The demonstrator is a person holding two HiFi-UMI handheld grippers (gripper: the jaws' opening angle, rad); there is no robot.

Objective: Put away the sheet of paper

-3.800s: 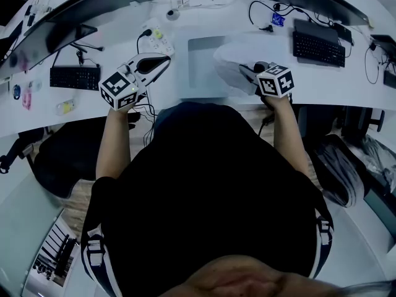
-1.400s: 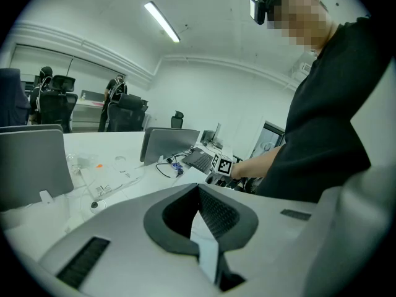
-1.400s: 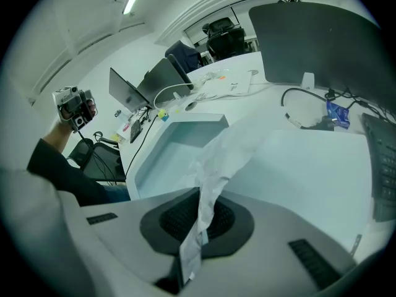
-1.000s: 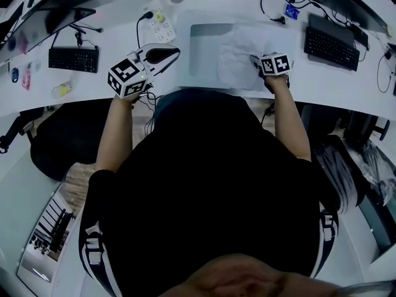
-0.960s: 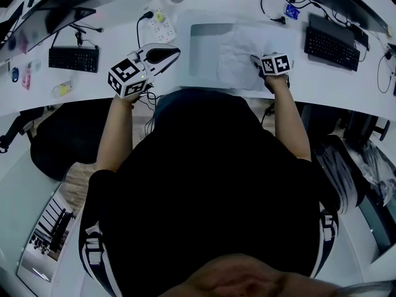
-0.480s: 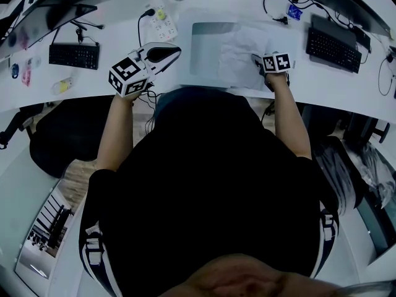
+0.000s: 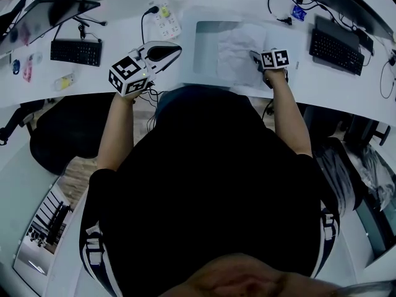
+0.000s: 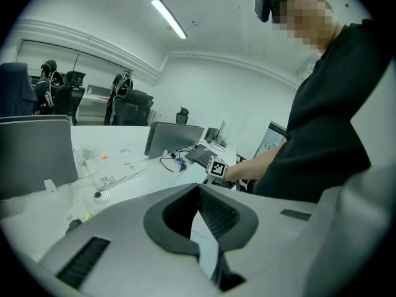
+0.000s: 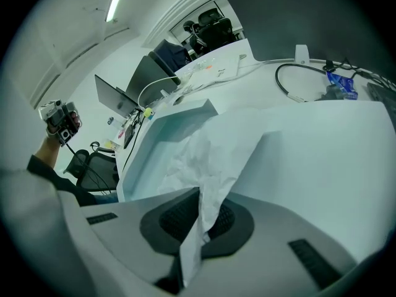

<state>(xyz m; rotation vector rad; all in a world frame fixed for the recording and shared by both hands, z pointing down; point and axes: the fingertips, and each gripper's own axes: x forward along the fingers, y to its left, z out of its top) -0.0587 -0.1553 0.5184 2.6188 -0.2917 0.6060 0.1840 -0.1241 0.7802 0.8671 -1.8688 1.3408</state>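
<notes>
A crumpled white sheet of paper (image 7: 238, 45) lies on the desk, its left part over a shallow pale tray (image 7: 206, 42). My right gripper (image 7: 253, 55) is shut on the sheet's near right edge. In the right gripper view the paper (image 9: 213, 147) rises from between the closed jaws of the right gripper (image 9: 199, 193) and spreads toward the tray (image 9: 151, 166). My left gripper (image 7: 178, 47) hovers left of the tray, above the desk edge. Its jaws meet at the tips, and I see nothing held in the left gripper (image 8: 198, 190).
A black keyboard (image 7: 75, 51) and a power strip (image 7: 164, 20) lie to the left, another keyboard (image 7: 337, 42) to the right. Cables (image 7: 284, 8) and monitors line the desk's far edge. A dark office chair (image 7: 55, 135) stands at the lower left.
The right gripper has carried the sheet's edge a little farther onto the desk, and the paper now lies flatter, partly over the tray. The left gripper has barely moved.
</notes>
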